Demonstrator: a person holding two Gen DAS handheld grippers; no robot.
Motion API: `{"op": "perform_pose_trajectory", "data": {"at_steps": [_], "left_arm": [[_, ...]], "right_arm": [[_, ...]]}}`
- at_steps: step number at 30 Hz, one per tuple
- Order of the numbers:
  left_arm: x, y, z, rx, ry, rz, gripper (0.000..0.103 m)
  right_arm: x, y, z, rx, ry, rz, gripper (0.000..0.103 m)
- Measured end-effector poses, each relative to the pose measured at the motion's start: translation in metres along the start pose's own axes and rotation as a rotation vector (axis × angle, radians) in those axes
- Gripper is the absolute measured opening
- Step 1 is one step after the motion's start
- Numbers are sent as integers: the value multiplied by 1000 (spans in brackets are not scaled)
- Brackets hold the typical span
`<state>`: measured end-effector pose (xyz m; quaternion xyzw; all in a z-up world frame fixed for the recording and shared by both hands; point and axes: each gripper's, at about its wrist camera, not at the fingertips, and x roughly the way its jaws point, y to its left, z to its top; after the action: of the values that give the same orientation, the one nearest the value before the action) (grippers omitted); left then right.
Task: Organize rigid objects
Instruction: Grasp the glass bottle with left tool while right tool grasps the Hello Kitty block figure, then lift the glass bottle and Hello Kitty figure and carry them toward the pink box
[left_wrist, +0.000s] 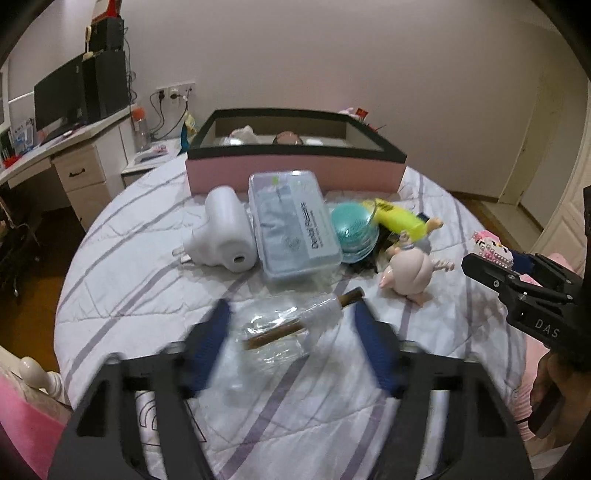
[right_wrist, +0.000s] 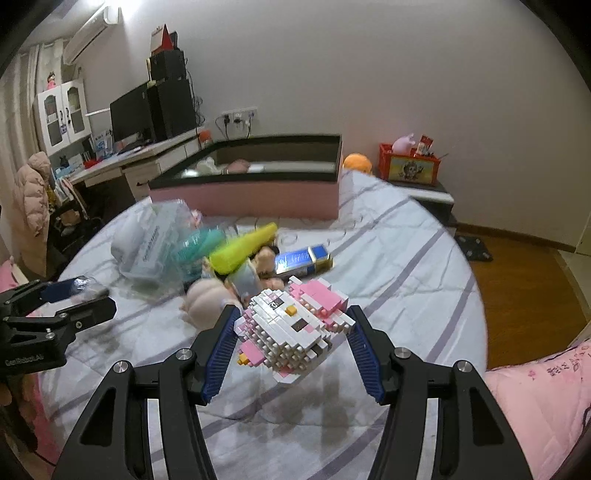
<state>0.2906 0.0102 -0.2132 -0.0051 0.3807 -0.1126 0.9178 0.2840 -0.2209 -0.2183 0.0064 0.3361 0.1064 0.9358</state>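
Observation:
My left gripper (left_wrist: 291, 317) hangs low over the striped bed, blurred, its blue pads either side of a brown stick in clear wrap (left_wrist: 295, 325). A small gap shows at each pad, so it is open. In the right wrist view the left gripper (right_wrist: 90, 293) sits at the left edge with the clear wrap (right_wrist: 85, 285) between its fingers. My right gripper (right_wrist: 293, 310) is shut on a pink and white brick figure (right_wrist: 295, 328), held above the sheet with its shadow below. The left wrist view shows the right gripper (left_wrist: 491, 258) with the brick figure (left_wrist: 489, 249) at the far right.
A pink box with a black rim (left_wrist: 295, 175) stands at the back of the bed with items inside. In front lie a white device (left_wrist: 225, 232), a clear flosser box (left_wrist: 291, 225), a teal bowl (left_wrist: 352, 229), a yellow object (left_wrist: 399, 218), a doll (left_wrist: 410, 266) and a blue packet (right_wrist: 303, 258).

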Motion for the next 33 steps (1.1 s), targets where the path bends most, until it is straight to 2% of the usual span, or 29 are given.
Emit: {"op": "perform_pose_trajectory", "data": {"at_steps": [4, 8, 9, 11, 12, 15, 21, 22, 24, 25, 26, 33], "left_arm": [[-2, 2, 5, 3, -27, 20, 59], [9, 7, -3, -24, 30, 1, 60], [8, 8, -5, -28, 29, -1, 62], [8, 8, -8, -40, 28, -26, 84], [9, 7, -8, -42, 22, -20, 88], [12, 3, -5, -33, 13, -11, 91], [32, 0, 0, -40, 49, 14, 92], [35, 0, 0, -43, 57, 21, 91], [41, 2, -2, -44, 72, 18, 80], [41, 1, -2, -40, 68, 12, 66], [40, 1, -2, -34, 61, 8, 57], [25, 2, -1, -27, 18, -6, 56]], "right_arm": [[-11, 8, 9, -16, -33, 8, 60], [-8, 14, 11, -31, -24, 13, 60], [-7, 15, 10, -27, -19, 17, 60], [-5, 13, 6, -20, -12, 16, 60], [-4, 12, 4, -15, -8, 18, 60], [1, 10, 1, -9, 8, 22, 60], [5, 7, 0, -3, 16, 37, 60], [6, 6, 0, -1, 16, 37, 60], [7, 5, 0, 1, 18, 40, 60], [7, 3, 0, 3, 17, 39, 60], [8, 2, 1, 5, 18, 41, 60], [5, 4, 1, 10, 3, 40, 60]]}}
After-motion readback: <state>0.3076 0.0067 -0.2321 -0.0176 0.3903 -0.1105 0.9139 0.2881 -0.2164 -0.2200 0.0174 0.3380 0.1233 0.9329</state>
